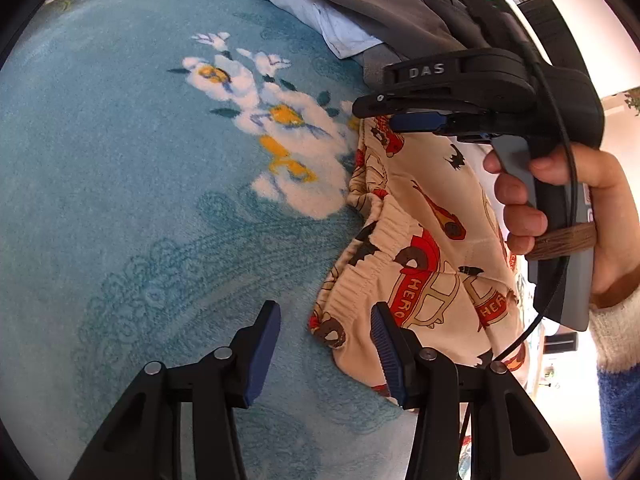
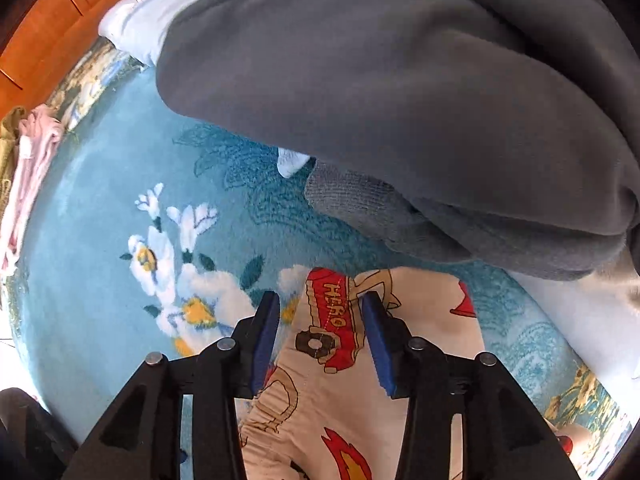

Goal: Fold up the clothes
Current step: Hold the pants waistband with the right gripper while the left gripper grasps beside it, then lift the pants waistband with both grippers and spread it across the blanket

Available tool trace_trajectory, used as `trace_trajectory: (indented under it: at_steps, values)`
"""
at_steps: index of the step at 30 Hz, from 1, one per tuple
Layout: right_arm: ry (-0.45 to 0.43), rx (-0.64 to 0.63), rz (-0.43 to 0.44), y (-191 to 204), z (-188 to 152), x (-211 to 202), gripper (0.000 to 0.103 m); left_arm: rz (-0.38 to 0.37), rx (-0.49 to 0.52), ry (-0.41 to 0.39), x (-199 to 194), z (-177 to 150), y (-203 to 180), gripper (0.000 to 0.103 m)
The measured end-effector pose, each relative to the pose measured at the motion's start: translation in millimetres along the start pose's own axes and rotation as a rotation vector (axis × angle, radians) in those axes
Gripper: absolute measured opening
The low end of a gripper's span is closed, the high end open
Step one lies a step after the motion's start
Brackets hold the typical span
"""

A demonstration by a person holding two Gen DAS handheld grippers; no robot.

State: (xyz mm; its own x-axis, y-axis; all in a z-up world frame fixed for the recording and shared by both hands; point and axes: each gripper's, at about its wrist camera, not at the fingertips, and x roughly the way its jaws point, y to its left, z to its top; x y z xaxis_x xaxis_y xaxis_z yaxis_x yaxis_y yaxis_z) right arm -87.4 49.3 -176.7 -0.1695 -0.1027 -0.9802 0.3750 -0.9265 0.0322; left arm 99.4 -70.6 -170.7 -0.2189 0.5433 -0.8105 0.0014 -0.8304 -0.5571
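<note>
A cream garment [image 1: 432, 248] printed with red "HERO" fire trucks lies crumpled on a teal flowered blanket [image 1: 120, 184], its elastic waistband facing left. My left gripper [image 1: 324, 320] hangs open at the waistband edge, one finger over the cloth, the other over the blanket. A hand holds my right gripper [image 1: 376, 114] at the garment's far end. In the right wrist view the right gripper [image 2: 320, 312] is open, its blue pads [image 2: 378, 344] either side of a corner of the garment [image 2: 332, 392], not closed on it.
A heap of grey clothing [image 2: 400, 100] with light blue fabric [image 2: 136, 16] under it lies just beyond the garment. Pink cloth [image 2: 28, 160] sits at the blanket's left edge, by orange wood [image 2: 52, 8]. A cable [image 1: 560, 184] runs down the right gripper's handle.
</note>
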Motion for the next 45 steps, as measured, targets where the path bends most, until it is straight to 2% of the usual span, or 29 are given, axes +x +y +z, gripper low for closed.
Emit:
trace_trajectory:
  at_steps: [5,8,10,12,17,19,20,24,28,30,31,32,36,37,38,39,41,45]
  values:
    - [0.042,-0.043,-0.089,15.0,-1.5,17.3,0.044,0.002,-0.005,0.002,-4.6,1.4,0.9,0.052]
    - [0.048,-0.055,-0.107,16.9,-4.0,19.4,0.036,0.015,0.003,0.007,-6.0,3.2,-0.9,0.053]
    - [0.038,-0.017,-0.067,9.0,-6.4,14.7,0.029,0.027,0.016,0.009,-6.4,5.1,-3.4,0.053]
    - [0.019,0.029,-0.019,-1.4,-10.4,6.7,0.018,0.041,0.038,0.009,-7.5,6.7,-6.7,0.053]
    - [-0.058,0.12,0.101,-35.2,-34.5,-27.9,0.012,0.065,0.113,0.016,-9.0,10.6,-15.7,0.061]
    - [-0.084,0.151,0.13,-50.1,-46.9,-40.2,0.006,0.074,0.148,0.021,-8.5,12.0,-20.1,0.065]
    - [-0.095,0.174,0.145,-57.8,-53.3,-46.2,0.0,0.077,0.166,0.023,-7.5,12.6,-22.7,0.068]
    - [-0.13,0.231,0.156,-83.0,-76.5,-64.1,0.0,0.103,0.227,0.035,-6.9,12.9,-30.5,0.07]
    - [-0.13,0.224,0.18,-81.3,-84.2,-61.7,0.0,0.094,0.224,0.037,-8.3,12.4,-32.3,0.065]
    - [-0.14,0.212,0.2,-71.5,-81.7,-60.5,0.0,0.105,0.22,0.037,-7.6,11.5,-33.3,0.046]
    - [-0.141,0.203,0.212,-65.8,-78.7,-59.4,0.0,0.124,0.218,0.035,-6.9,11.2,-33.7,0.032]
    - [-0.143,0.195,0.213,-59.8,-71.5,-57.7,0.0,0.137,0.217,0.028,-7.2,11.0,-33.5,0.022]
    - [-0.117,0.116,0.176,-34.1,-34.0,-45.4,0.0,0.085,0.119,0.001,-19.7,10.7,-21.2,0.01]
    - [-0.097,0.092,0.164,-28.7,-26.4,-41.1,0.002,0.067,0.084,-0.004,-23.0,9.9,-17.2,0.009]
    - [-0.069,0.067,0.148,-24.9,-22.0,-38.7,0.011,0.057,0.059,-0.005,-24.4,8.8,-14.4,0.009]
    - [-0.049,0.046,0.122,-18.3,-17.8,-32.1,0.027,0.055,0.048,-0.003,-24.8,7.5,-12.8,0.009]
    - [-0.009,0.006,0.07,-5.0,-9.4,-19.0,0.041,0.058,0.054,-0.003,-28.4,5.7,-11.4,0.008]
    - [0.083,-0.03,-0.043,15.1,-1.3,7.1,0.043,0.039,0.044,-0.013,-35.3,7.9,-8.7,0.008]
